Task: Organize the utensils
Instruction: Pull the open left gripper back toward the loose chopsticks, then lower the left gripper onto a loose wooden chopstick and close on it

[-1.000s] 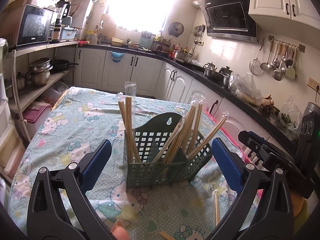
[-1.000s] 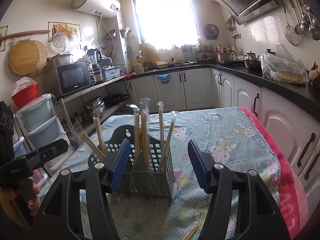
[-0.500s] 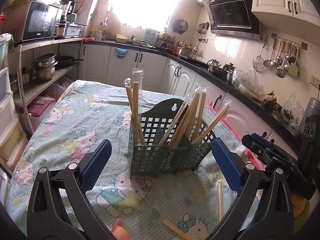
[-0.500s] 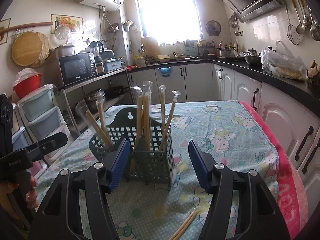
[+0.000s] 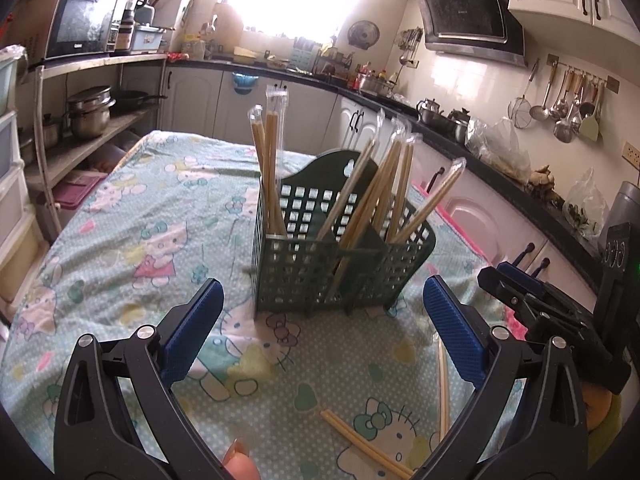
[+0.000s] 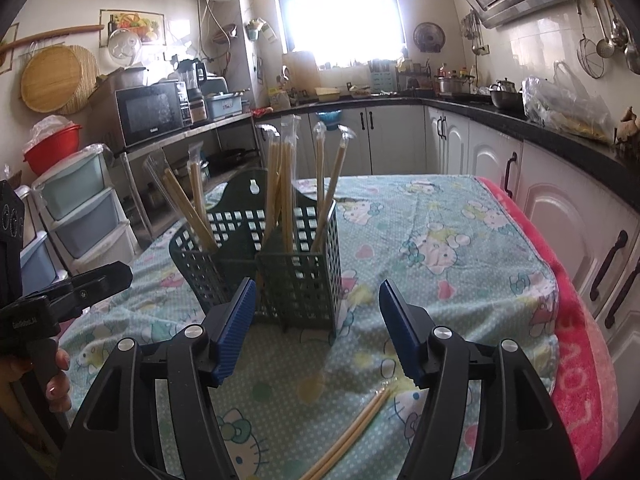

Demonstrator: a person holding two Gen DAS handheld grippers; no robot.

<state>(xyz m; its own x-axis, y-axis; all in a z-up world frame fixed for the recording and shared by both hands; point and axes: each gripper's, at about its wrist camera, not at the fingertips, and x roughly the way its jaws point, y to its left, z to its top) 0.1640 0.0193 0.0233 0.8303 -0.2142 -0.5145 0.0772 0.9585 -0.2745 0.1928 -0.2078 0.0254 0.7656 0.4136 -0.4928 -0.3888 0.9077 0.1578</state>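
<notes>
A dark green utensil basket [image 5: 340,264] stands on the table, holding several wrapped wooden chopsticks [image 5: 272,168]. It also shows in the right wrist view [image 6: 280,272] with its chopsticks [image 6: 280,184]. My left gripper [image 5: 320,332] is open and empty, a little in front of the basket. My right gripper [image 6: 316,332] is open and empty, also just in front of it. Loose chopsticks [image 5: 360,444] lie on the cloth near the front; one more [image 5: 442,384] lies by the right finger. A loose pair [image 6: 352,432] lies below the right gripper.
The table has a Hello Kitty cloth [image 5: 140,232] with a pink edge [image 6: 576,344] on the right. Kitchen cabinets [image 6: 500,168] and a shelf with pots [image 5: 88,116] surround it. The other gripper shows at the right [image 5: 560,320] and at the left [image 6: 60,300].
Both grippers have pulled back and risen slightly from the basket. More cloth and the loose chopsticks at the front have come into view. Both stay open.
</notes>
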